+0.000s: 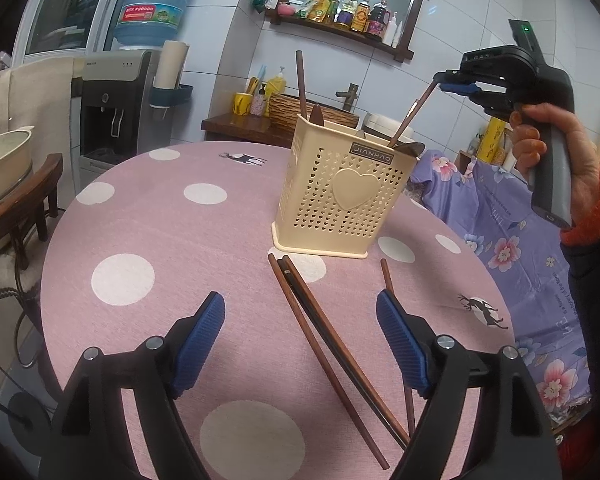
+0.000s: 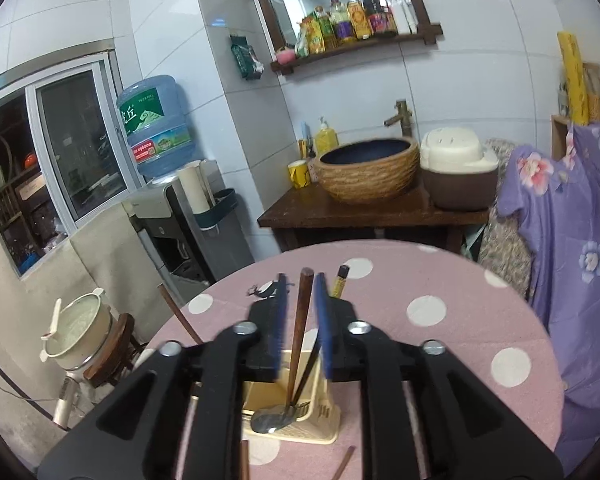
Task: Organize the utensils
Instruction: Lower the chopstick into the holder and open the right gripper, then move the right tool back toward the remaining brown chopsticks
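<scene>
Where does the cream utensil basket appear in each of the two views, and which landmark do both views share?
Left wrist view: the basket stands upright on the table, just right of centre, beyond the chopsticks.
Right wrist view: the basket is at the bottom centre, seen from above, below the right gripper.
Shared landmark: the blue water jug, upper left in both.
</scene>
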### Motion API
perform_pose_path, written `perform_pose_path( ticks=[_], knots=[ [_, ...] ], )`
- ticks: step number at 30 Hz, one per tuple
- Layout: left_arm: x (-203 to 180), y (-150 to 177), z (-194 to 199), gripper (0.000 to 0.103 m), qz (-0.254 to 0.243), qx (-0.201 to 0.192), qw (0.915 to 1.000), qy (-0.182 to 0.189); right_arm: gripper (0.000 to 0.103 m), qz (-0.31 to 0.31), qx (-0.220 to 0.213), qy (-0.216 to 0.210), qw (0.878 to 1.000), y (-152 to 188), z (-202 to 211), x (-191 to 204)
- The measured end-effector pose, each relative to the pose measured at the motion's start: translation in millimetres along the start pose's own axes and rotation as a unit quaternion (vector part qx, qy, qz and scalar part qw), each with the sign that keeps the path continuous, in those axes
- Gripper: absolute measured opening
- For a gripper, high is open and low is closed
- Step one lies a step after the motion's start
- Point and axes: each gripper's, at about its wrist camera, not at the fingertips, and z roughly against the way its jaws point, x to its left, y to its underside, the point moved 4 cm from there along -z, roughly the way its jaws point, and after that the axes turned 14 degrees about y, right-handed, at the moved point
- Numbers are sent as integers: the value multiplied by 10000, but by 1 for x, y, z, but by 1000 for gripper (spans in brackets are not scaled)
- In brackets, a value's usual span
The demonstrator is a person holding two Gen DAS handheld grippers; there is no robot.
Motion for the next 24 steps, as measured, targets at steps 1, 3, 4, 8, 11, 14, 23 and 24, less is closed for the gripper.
perform_pose_path(
  ticks=[1,3,4,8,11,14,23,24],
  knots=[
    [0,0,0,80,-5,-8,10000,-25,51,17,-182,56,9998,2,8,-2],
    [1,0,1,84,-18,-32,10000,-73,60,70,-491,126,9987,6,25,-5],
    [2,0,1,85,-23,-45,9999,-95,61,146,-597,163,9980,10,33,-6],
    [8,-2,5,93,-34,-169,9993,-342,74,274,-730,190,9968,37,64,-13],
    [16,-5,8,97,79,-282,9984,-494,75,365,-856,236,9954,57,79,-18],
    [21,-7,10,97,193,-395,9971,-625,83,432,-792,407,9951,83,86,-24],
    [23,3,-1,97,57,62,9960,-891,85,773,461,467,9949,186,61,-34],
    [23,4,-2,97,71,144,9960,-880,85,741,571,464,9945,195,60,-36]
  ],
)
